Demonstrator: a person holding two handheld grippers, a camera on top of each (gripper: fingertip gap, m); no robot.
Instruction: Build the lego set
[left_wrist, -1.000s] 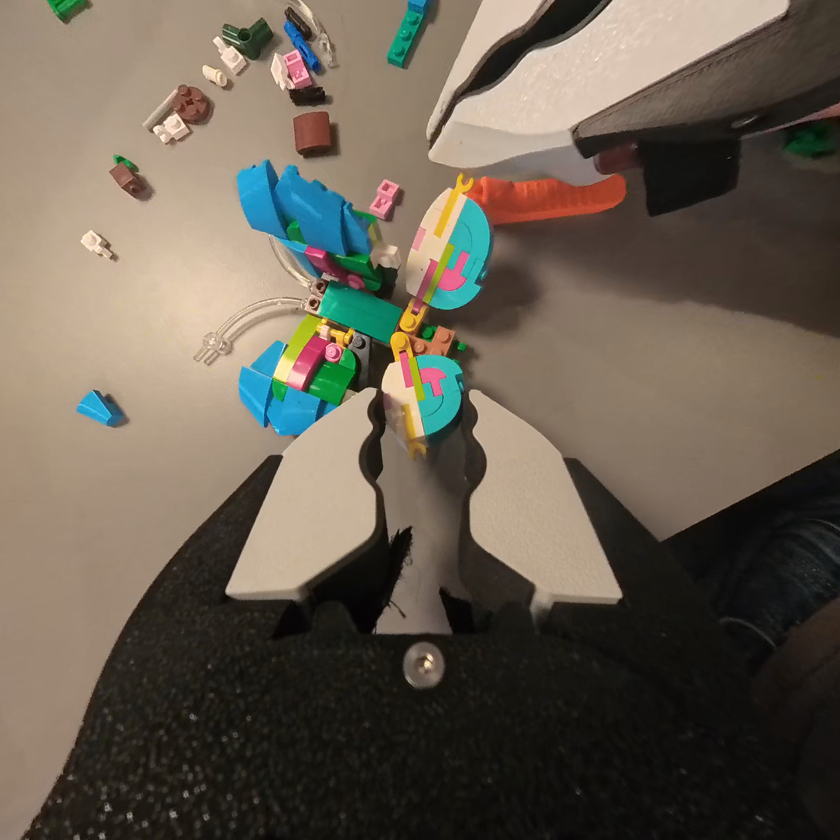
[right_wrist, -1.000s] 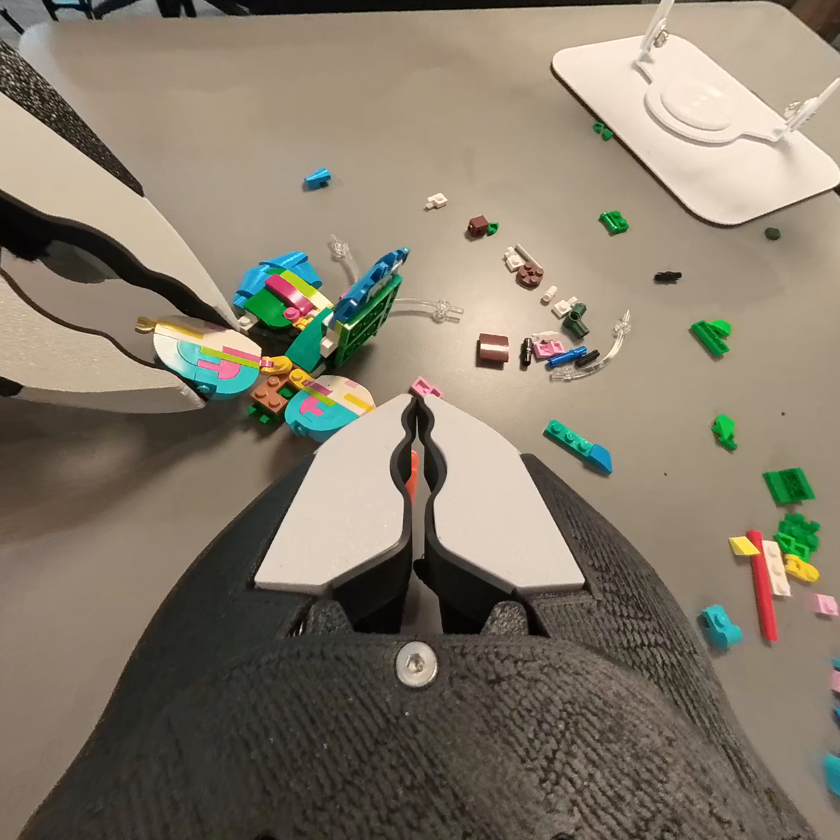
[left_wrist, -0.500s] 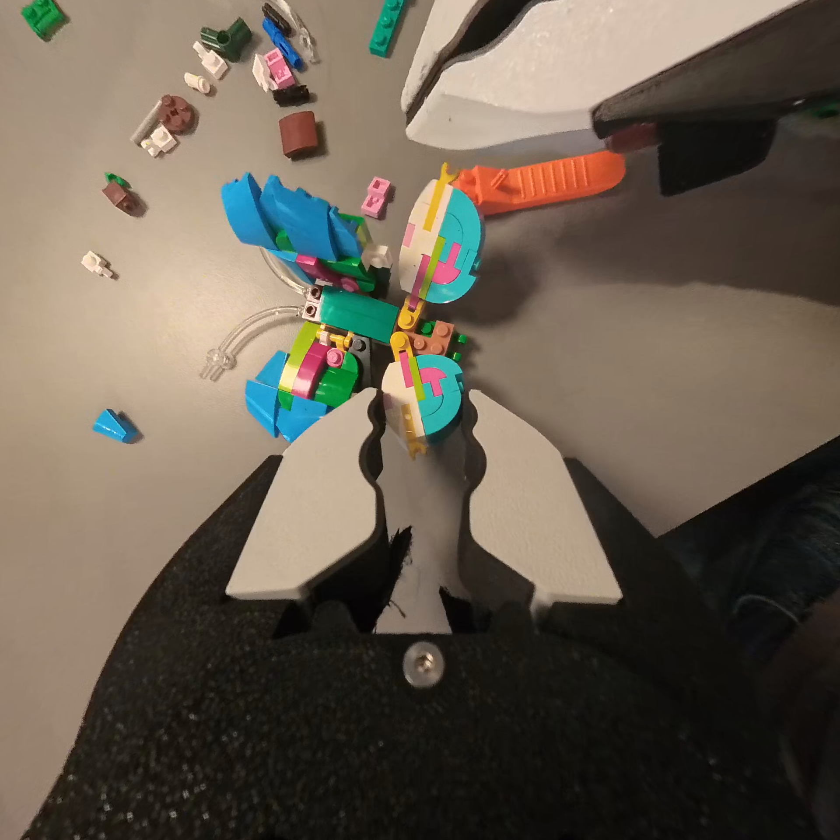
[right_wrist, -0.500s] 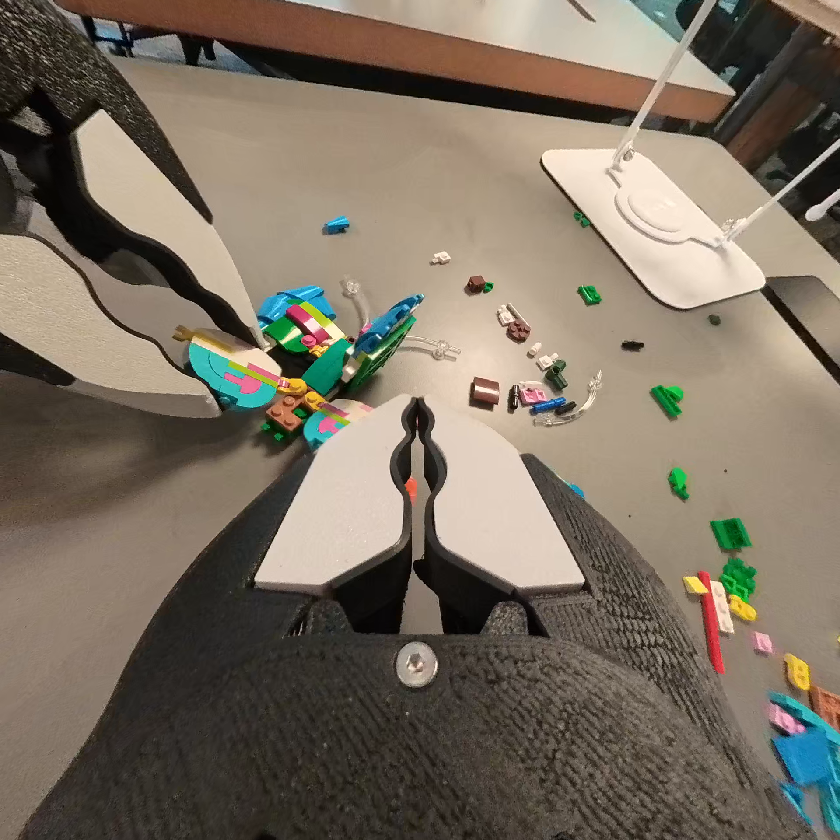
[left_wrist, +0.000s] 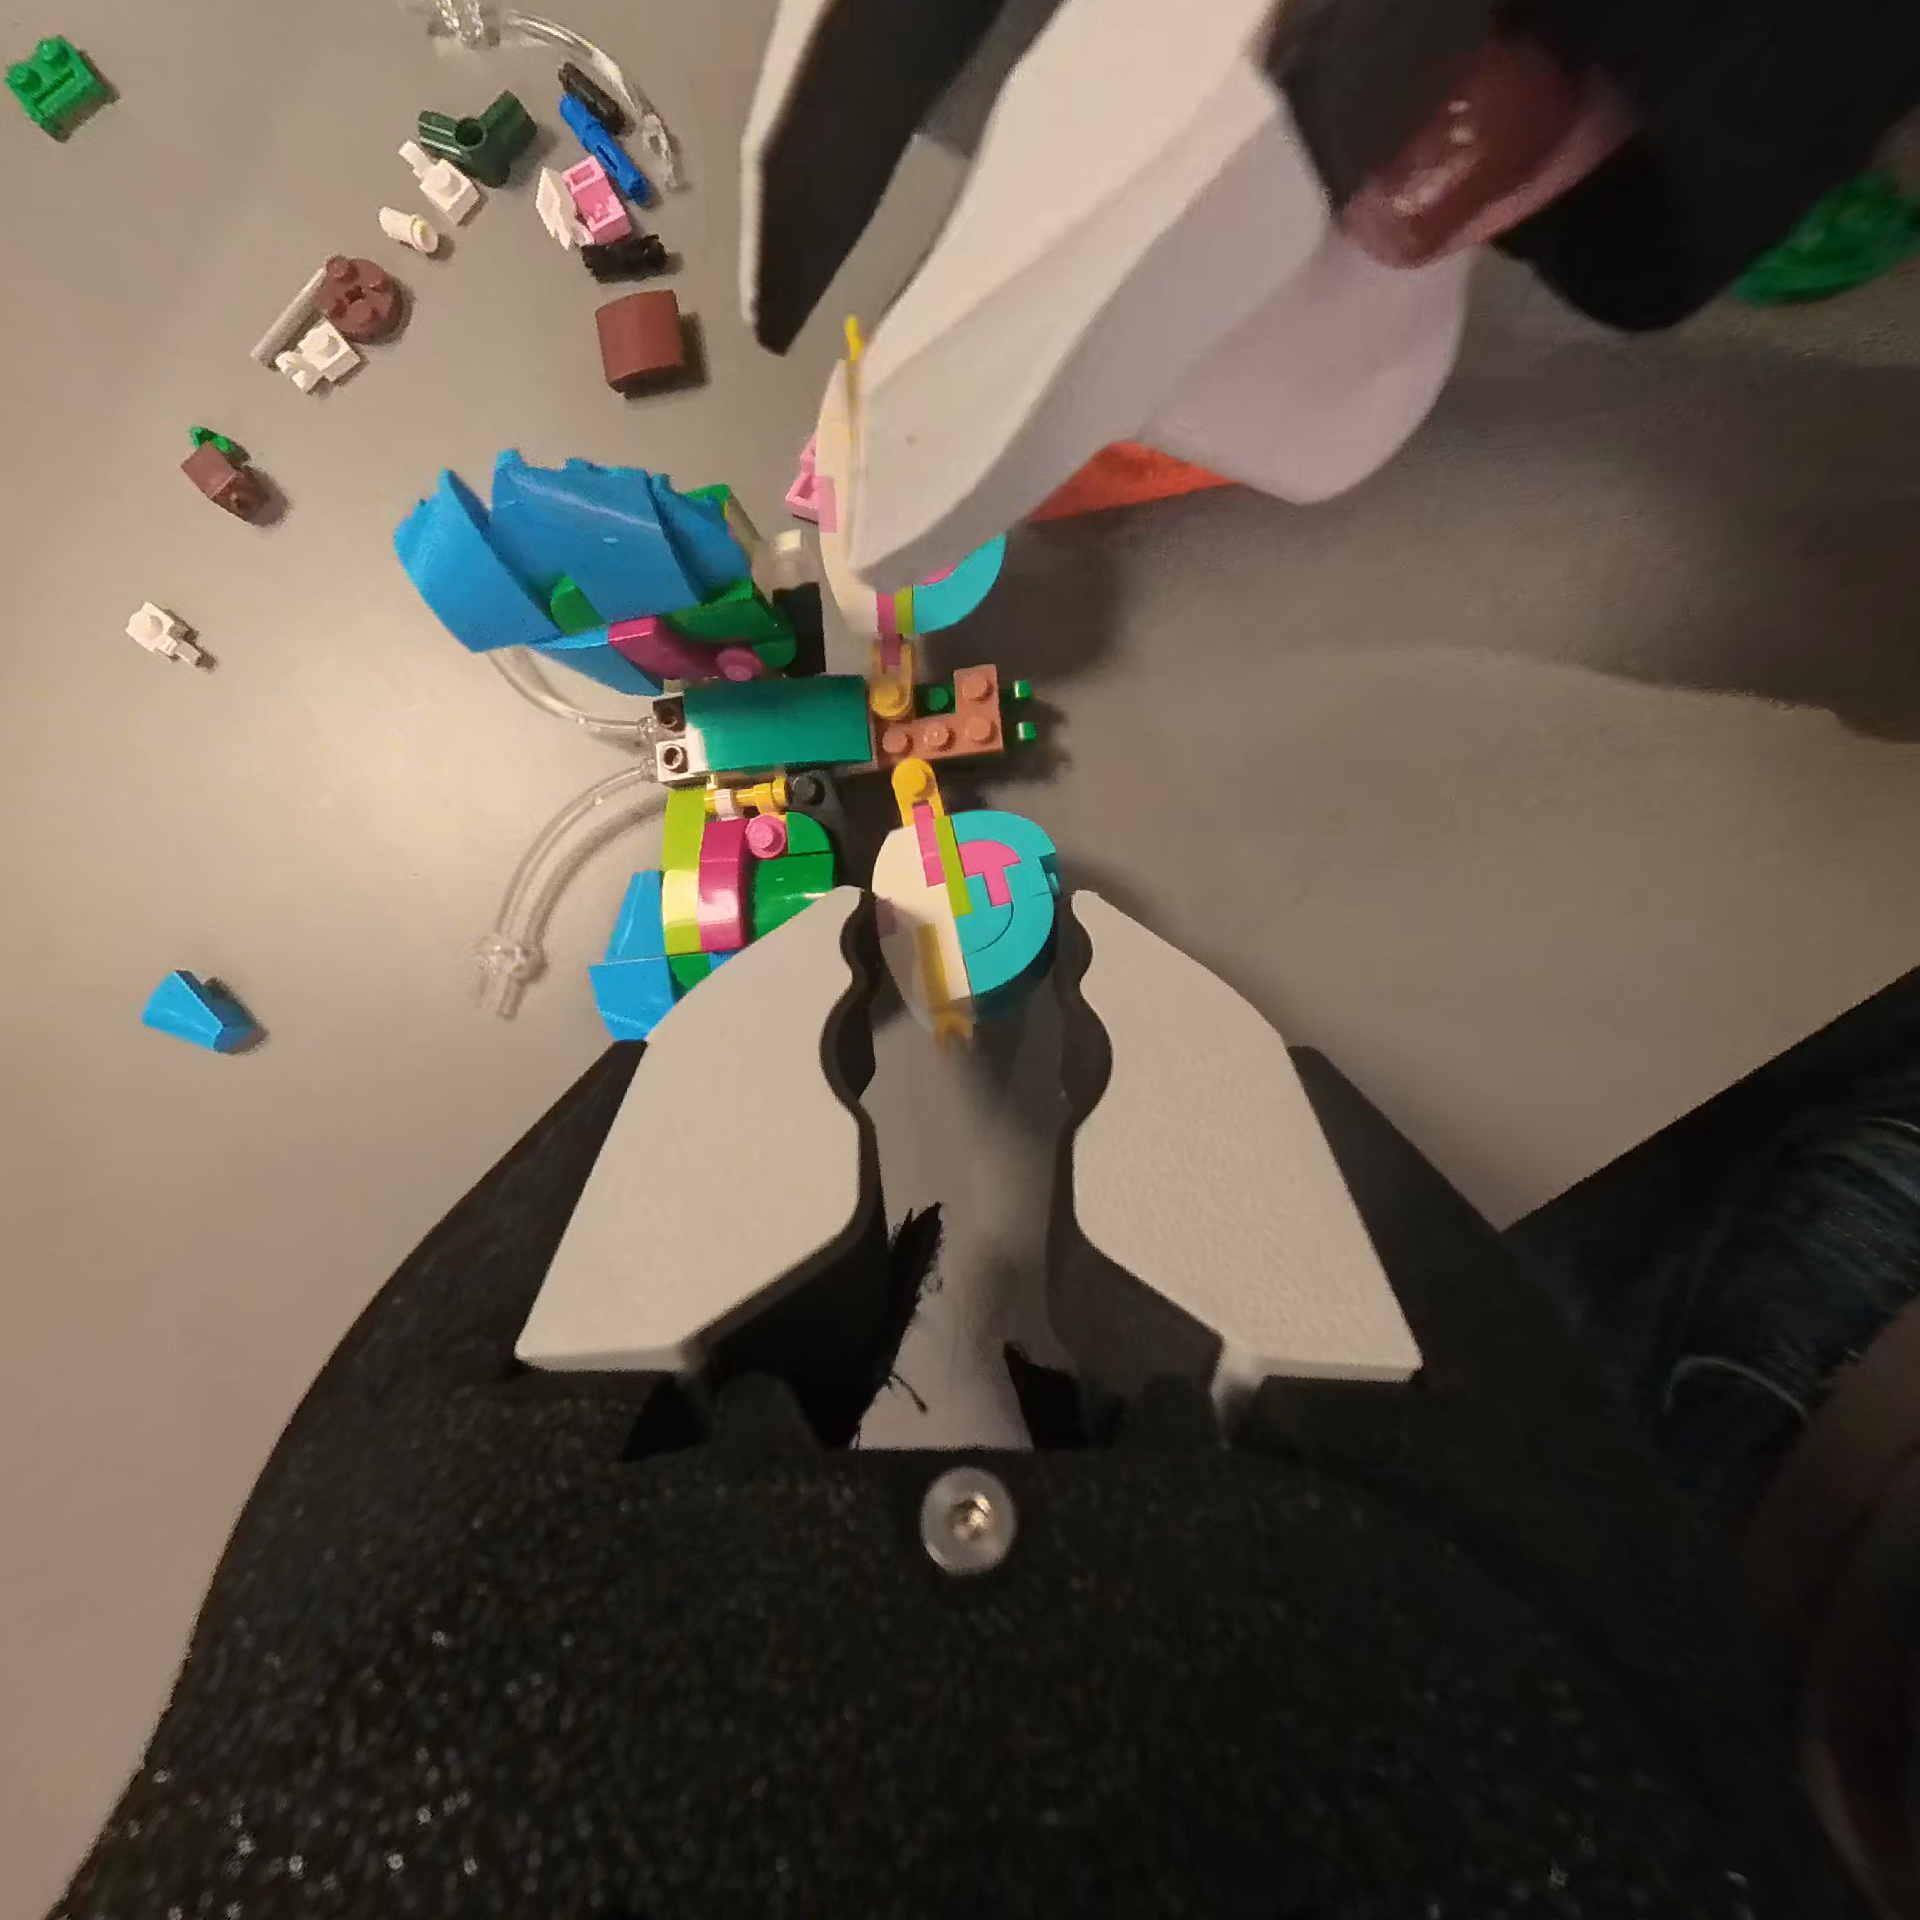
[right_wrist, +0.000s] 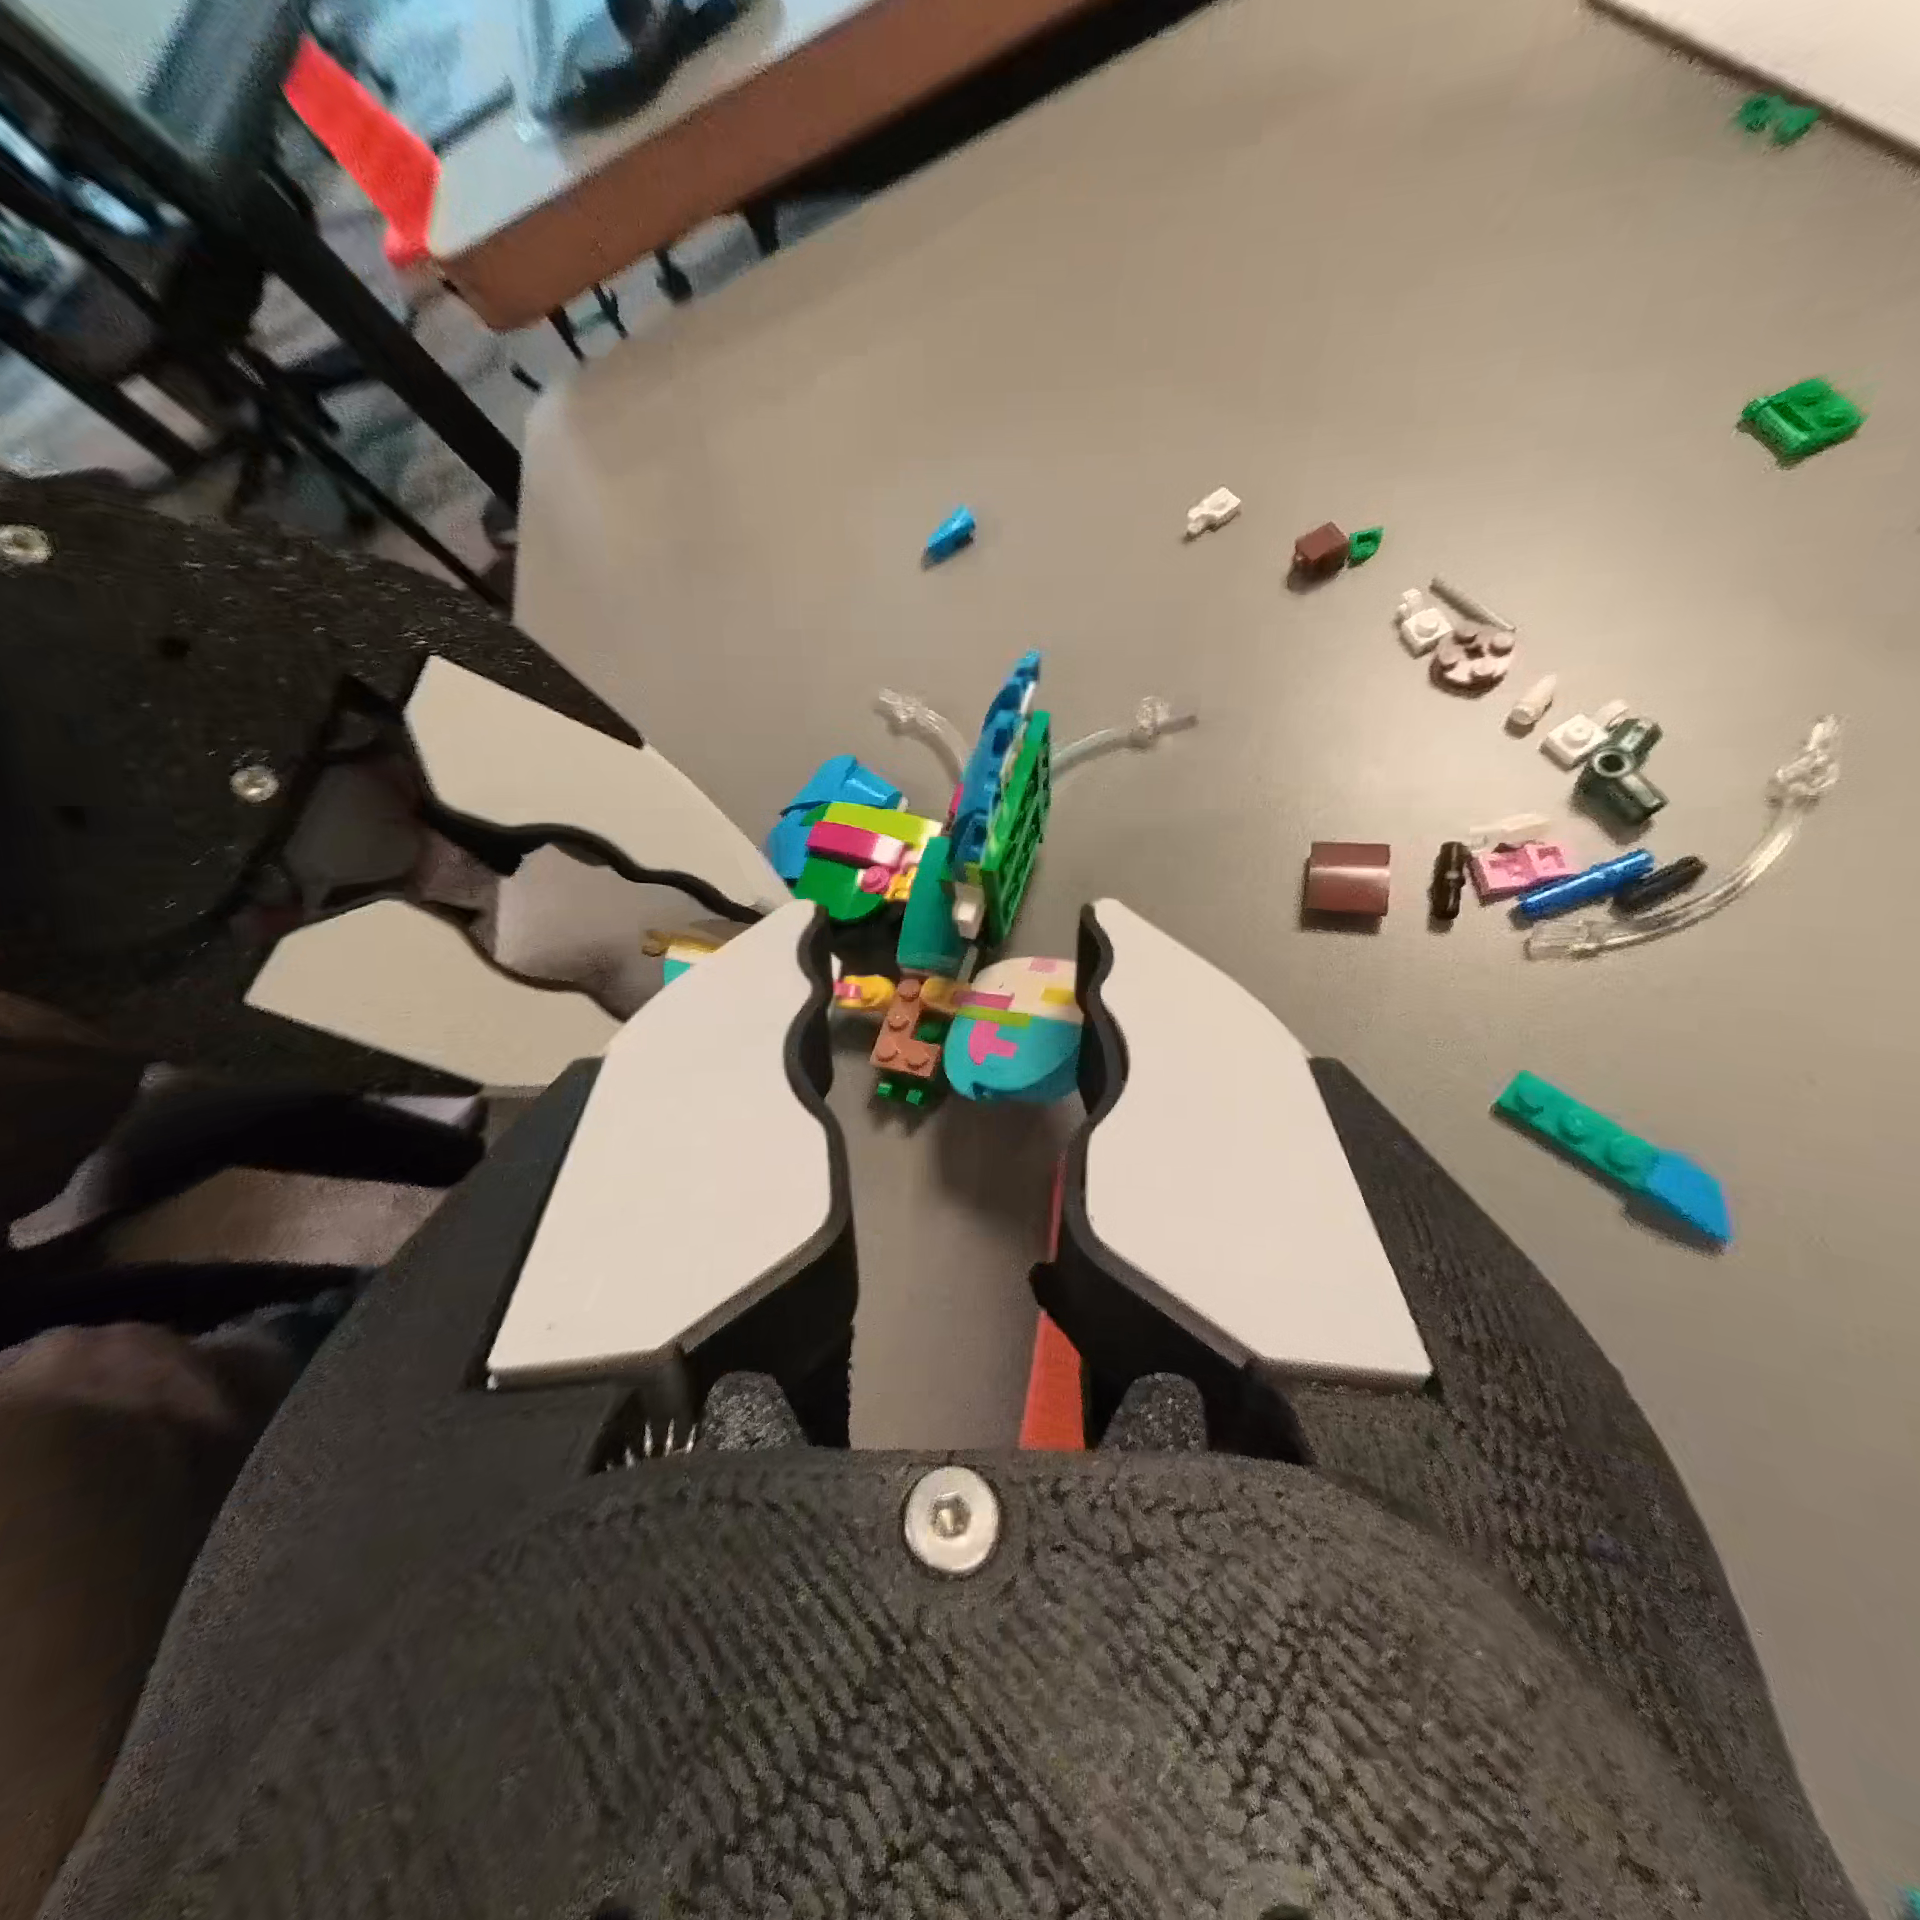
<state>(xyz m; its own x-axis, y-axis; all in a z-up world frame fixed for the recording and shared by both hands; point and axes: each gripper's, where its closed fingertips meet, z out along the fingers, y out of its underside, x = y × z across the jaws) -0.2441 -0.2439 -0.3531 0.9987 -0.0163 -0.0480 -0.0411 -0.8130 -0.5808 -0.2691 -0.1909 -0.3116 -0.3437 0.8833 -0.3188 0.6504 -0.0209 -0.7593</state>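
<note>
The butterfly-like lego model (left_wrist: 769, 717) lies on the grey table (left_wrist: 1351, 831), at the centre of the left wrist view and just past the fingertips in both views. The left claw (left_wrist: 961, 914) has its fingers apart on either side of the near teal-and-white rounded wing (left_wrist: 966, 914), which sits between the tips at about 12 o'clock from the camera; whether the fingers actually press on it I cannot tell (a sliver of gap shows on the right side).

The right claw (right_wrist: 945, 925) is also spread wide, hovering over the tail end of the model with the brown plate (right_wrist: 909, 1039) and the other rounded wing (right_wrist: 1008, 1039) between its fingers, touching nothing that I can see. An orange brick separator (left_wrist: 1122, 488) lies on the table beneath it, toward 1 o'clock in the left view.

The step in hand looks like steadying and adjusting the hinged wings. Next, I judge the right claw should lower and close gently on its wing or the brown plate while the left braces its own, since the hinges look easy to pop off. Loose bricks lie at 10 to 11 o'clock, among them a brown curved brick (left_wrist: 639, 343).
</note>
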